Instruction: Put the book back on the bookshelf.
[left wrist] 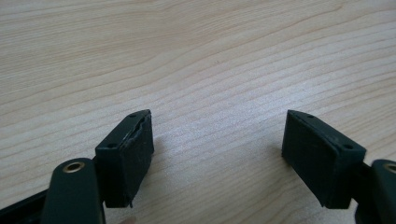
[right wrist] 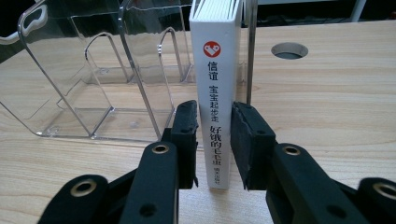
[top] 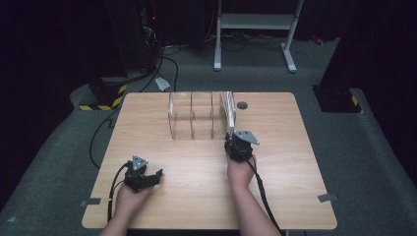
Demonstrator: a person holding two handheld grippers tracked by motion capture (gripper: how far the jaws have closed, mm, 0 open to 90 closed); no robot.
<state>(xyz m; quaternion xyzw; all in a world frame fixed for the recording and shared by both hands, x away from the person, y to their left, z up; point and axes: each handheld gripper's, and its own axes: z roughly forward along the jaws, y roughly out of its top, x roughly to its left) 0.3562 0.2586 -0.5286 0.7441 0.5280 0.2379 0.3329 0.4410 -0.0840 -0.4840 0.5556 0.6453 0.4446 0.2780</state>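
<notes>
A white book point(right wrist: 215, 60) with a red heart logo and Chinese lettering on its spine stands upright in the rightmost slot of a clear plastic rack point(right wrist: 93, 70). My right gripper point(right wrist: 215, 126) is shut on the lower spine, one jaw pressed to each side. In the high view the book point(top: 229, 114) is at the right end of the rack point(top: 192, 118), and the right gripper point(top: 231, 140) reaches it from the near side. My left gripper point(top: 155, 177) rests low at the table's front left. It is open point(left wrist: 217, 140), with bare wood between the jaws.
The rack's other slots hold nothing. A round cable hole point(top: 242, 104) lies in the wooden table point(top: 275, 187) just right of the rack, and it is also in the right gripper view point(right wrist: 289, 50). Cables and a white stand point(top: 255, 22) lie on the floor beyond.
</notes>
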